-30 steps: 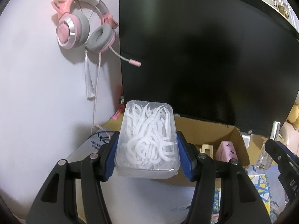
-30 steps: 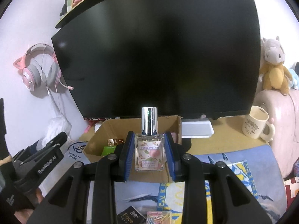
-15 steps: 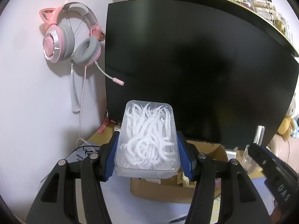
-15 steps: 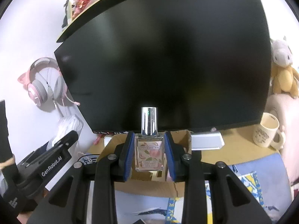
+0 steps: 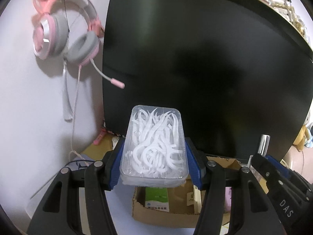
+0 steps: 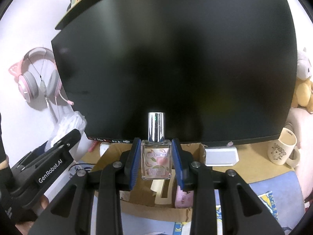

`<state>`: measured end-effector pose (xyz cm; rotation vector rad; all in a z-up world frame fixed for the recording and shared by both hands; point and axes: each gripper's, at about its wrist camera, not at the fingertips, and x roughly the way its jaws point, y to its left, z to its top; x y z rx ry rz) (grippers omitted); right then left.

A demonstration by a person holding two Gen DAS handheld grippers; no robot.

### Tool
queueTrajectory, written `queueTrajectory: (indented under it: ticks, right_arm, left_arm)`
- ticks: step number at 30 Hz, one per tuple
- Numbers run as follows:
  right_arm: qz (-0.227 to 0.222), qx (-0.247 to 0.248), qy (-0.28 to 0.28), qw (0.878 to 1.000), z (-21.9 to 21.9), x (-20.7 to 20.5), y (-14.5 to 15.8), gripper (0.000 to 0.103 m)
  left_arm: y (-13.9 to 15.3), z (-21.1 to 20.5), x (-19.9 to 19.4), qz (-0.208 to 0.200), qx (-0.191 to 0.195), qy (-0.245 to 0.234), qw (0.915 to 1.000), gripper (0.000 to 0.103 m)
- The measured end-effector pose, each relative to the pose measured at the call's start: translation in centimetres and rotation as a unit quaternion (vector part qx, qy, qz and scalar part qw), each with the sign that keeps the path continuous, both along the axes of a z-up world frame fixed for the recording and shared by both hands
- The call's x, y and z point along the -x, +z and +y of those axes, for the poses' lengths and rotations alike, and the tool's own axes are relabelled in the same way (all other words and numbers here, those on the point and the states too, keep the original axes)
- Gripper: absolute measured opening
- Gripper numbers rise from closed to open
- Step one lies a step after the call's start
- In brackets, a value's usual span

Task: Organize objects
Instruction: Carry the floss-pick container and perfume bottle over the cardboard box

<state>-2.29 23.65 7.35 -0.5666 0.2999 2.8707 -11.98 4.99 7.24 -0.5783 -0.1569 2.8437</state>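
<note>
White wall (image 5: 39,117), seemingly wooden desk (image 6: 254,168)

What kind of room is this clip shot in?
Likely a bedroom or home gaming desk: a big dark monitor, a pink cat-ear headset hung on the wall, and plush toys beside a mug.

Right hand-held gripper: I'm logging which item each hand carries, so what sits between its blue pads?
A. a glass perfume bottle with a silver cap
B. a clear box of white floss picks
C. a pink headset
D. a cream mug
A. The right hand-held gripper is shut on the perfume bottle, held upright above the open cardboard box; the floss-pick box is in the left hand-held gripper.
</note>
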Motion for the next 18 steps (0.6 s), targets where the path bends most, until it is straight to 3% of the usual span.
queueTrajectory:
  ticks: [11,18]
  right_arm:
    - [-0.015,0.021,-0.015,1.0,1.2,1.6,-1.3,0.034]
    - [-0.023,0.027,-0.014,0.999,1.5,1.9,-1.9,0.034]
  left_arm:
    - [-1.0,1.1,0.5,-0.005,0.025,-0.014,0.9996,0.057]
    - [-1.4,1.5,1.0,-0.017,0.017,-0.03,0.9993,0.057]
